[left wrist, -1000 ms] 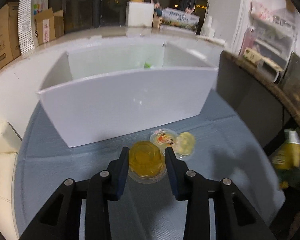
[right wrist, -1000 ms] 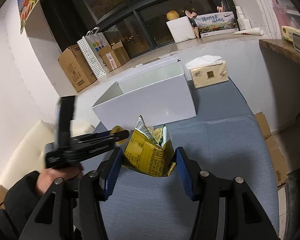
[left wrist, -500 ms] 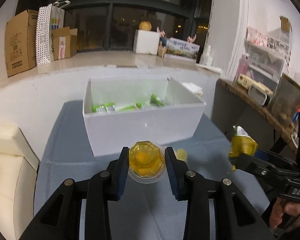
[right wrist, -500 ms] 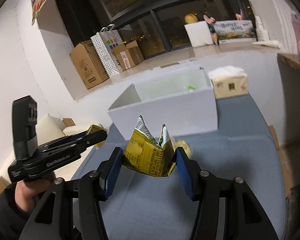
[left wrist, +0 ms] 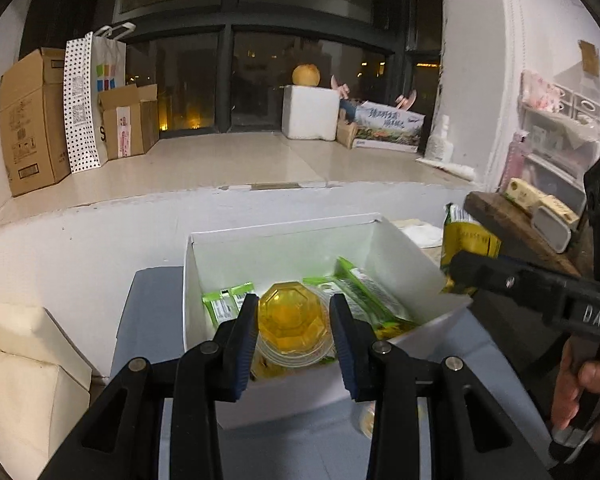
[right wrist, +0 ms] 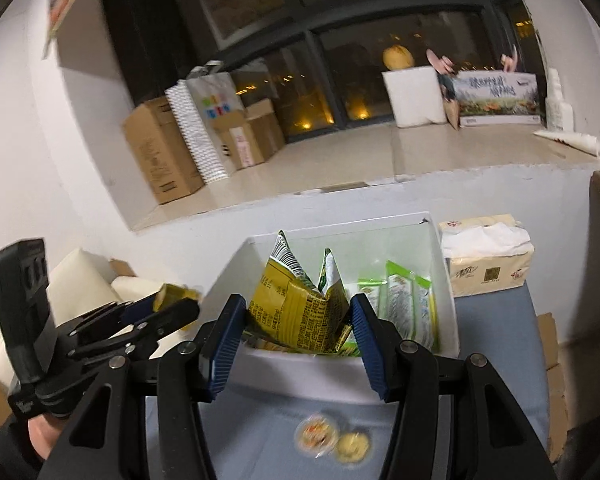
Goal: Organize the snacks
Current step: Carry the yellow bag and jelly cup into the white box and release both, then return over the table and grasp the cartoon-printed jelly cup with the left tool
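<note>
My left gripper (left wrist: 293,322) is shut on a clear jelly cup (left wrist: 290,324) with yellow filling and holds it over the near part of the white box (left wrist: 400,240). My right gripper (right wrist: 296,326) is shut on a crumpled yellow snack bag (right wrist: 300,312) and holds it above the box's near wall (right wrist: 300,376). The right gripper with its bag (left wrist: 466,240) also shows at the right of the left wrist view. Green snack packets (right wrist: 400,304) lie inside the box. Two small jelly cups (right wrist: 332,438) sit on the grey table in front of the box.
A tissue pack (right wrist: 488,256) stands to the right of the box. Cardboard boxes (left wrist: 32,120) and a dotted paper bag (left wrist: 80,100) stand on the window ledge behind. A dark wooden counter (left wrist: 512,228) is at the right, a cream cushion (left wrist: 20,372) at the left.
Both grippers have risen and moved forward with their loads. They were short of the box half a second ago and now hang over it.
</note>
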A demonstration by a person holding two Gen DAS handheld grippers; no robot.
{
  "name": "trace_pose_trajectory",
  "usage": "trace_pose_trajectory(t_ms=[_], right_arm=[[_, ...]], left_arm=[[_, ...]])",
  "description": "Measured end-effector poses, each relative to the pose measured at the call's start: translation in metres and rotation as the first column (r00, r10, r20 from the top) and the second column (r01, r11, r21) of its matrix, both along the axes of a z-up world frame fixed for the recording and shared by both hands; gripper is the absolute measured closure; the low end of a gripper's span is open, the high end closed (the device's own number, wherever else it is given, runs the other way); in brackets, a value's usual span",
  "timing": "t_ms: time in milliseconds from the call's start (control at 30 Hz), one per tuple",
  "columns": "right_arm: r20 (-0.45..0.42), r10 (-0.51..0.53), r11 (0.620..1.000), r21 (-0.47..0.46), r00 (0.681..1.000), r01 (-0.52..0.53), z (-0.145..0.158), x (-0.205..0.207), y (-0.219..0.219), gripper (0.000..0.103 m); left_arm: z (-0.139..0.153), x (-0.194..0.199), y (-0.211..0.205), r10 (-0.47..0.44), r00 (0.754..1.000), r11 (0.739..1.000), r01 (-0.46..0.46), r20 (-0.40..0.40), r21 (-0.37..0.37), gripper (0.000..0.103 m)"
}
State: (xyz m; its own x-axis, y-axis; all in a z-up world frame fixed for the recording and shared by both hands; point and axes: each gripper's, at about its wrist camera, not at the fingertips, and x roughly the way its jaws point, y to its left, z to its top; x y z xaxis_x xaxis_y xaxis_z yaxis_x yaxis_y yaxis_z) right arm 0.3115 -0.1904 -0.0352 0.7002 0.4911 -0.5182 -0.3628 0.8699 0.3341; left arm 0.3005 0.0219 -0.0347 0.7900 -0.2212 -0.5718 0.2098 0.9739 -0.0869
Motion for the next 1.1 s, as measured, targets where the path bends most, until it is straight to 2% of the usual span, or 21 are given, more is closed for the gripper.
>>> trace_pose_trajectory(t_ms=[133, 167, 200, 233, 267, 300, 467, 700, 800, 867, 967, 1100], right_arm=[[-0.042, -0.032, 0.999, -0.041, 0.999, 0.030, -0.009, 0.031, 0.001, 0.044], [-0.060, -0.033, 0.998, -0.046, 0.998, 0.031, -0.012, 0.037, 0.001, 0.043], [-0.087, -0.027, 0.998, -0.050, 0.996, 0.022, -0.016, 0.043, 0.002, 0.040], [-0.109, -0.027, 0.998, -0.058, 0.994, 0.021, -0.020, 0.047, 0.002, 0.033], [-0.109, -0.043, 0.997, -0.067, 0.993, 0.036, -0.022, 0.048, 0.001, 0.011], [-0.097, -0.058, 0.996, -0.070, 0.994, 0.052, -0.023, 0.047, 0.000, 0.002], [-0.069, -0.078, 0.997, -0.028, 0.995, 0.077, -0.022, 0.035, -0.010, 0.000], [-0.038, -0.083, 0.997, -0.004, 0.996, 0.083, -0.005, 0.009, -0.017, 0.000], [-0.002, -0.069, 0.998, 0.001, 0.998, 0.069, 0.007, -0.019, -0.022, 0.000], [0.033, -0.057, 0.998, -0.008, 0.998, 0.057, 0.009, -0.041, -0.023, 0.000], [0.045, -0.038, 0.999, -0.031, 0.998, 0.040, -0.002, -0.079, -0.024, 0.000], [-0.025, -0.041, 0.998, -0.041, 0.999, 0.040, -0.038, -0.117, -0.027, 0.000]], left_arm=[[-0.015, 0.023, 0.004, 0.039, 0.999, 0.999, -0.038, -0.031, 0.028, 0.062], [-0.018, 0.026, 0.005, 0.055, 0.998, 0.998, -0.054, -0.040, 0.039, 0.056], [-0.022, 0.030, 0.006, 0.070, 0.996, 0.996, -0.068, -0.049, 0.050, 0.047], [-0.026, 0.033, 0.008, 0.075, 0.995, 0.996, -0.072, -0.069, 0.048, 0.014], [-0.030, 0.034, 0.010, 0.075, 0.994, 0.997, -0.072, -0.081, 0.038, 0.000], [-0.031, 0.032, 0.012, 0.080, 0.995, 0.996, -0.078, -0.063, 0.037, 0.000], [-0.034, 0.026, 0.011, 0.067, 0.994, 0.997, -0.065, -0.088, 0.033, 0.000], [-0.022, 0.003, 0.006, 0.052, 0.996, 0.998, -0.049, -0.070, 0.031, 0.000], [-0.017, -0.022, 0.005, 0.034, 0.997, 0.999, -0.035, -0.063, -0.009, 0.000], [-0.016, -0.041, 0.003, 0.034, 0.998, 0.999, -0.034, -0.050, -0.009, 0.000], [-0.023, -0.077, -0.003, 0.020, 0.999, 1.000, -0.021, -0.041, -0.018, 0.000], [-0.044, -0.122, -0.013, 0.005, 0.997, 0.999, -0.008, -0.072, -0.046, 0.000]])
